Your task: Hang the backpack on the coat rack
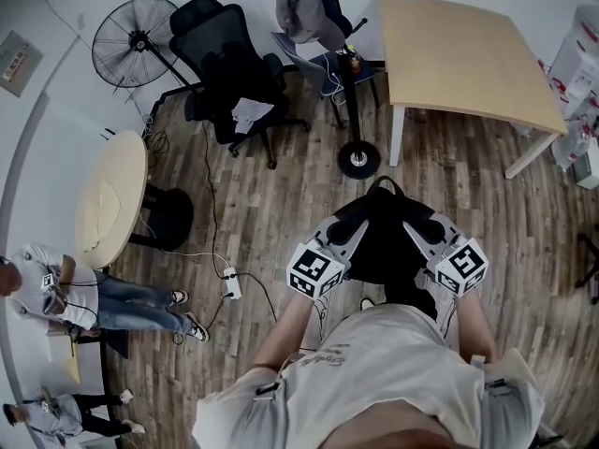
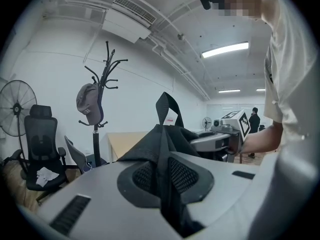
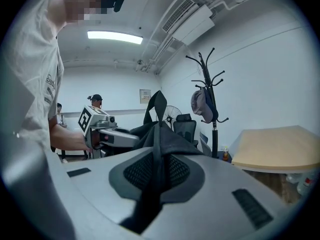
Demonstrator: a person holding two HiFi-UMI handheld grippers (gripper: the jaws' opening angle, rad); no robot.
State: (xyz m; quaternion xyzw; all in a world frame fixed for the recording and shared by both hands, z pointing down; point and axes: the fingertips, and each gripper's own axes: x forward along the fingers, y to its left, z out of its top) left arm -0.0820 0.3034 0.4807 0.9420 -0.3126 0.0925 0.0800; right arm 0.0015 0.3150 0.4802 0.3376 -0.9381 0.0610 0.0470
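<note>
Backpack (image 1: 384, 251), limp black fabric, left tongs (image 1: 354, 227) and right tongs (image 1: 414, 224) each clamped on it

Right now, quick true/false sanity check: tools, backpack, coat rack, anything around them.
1. The left tool and right tool are each clamped on the backpack. True.
2. A grey cap hangs on the coat rack. True.
3. The backpack already hangs on the coat rack. False: it is held between the two tools, short of the rack.
4. The fan lies toppled on the floor. False: it stands upright beside the office chair.
</note>
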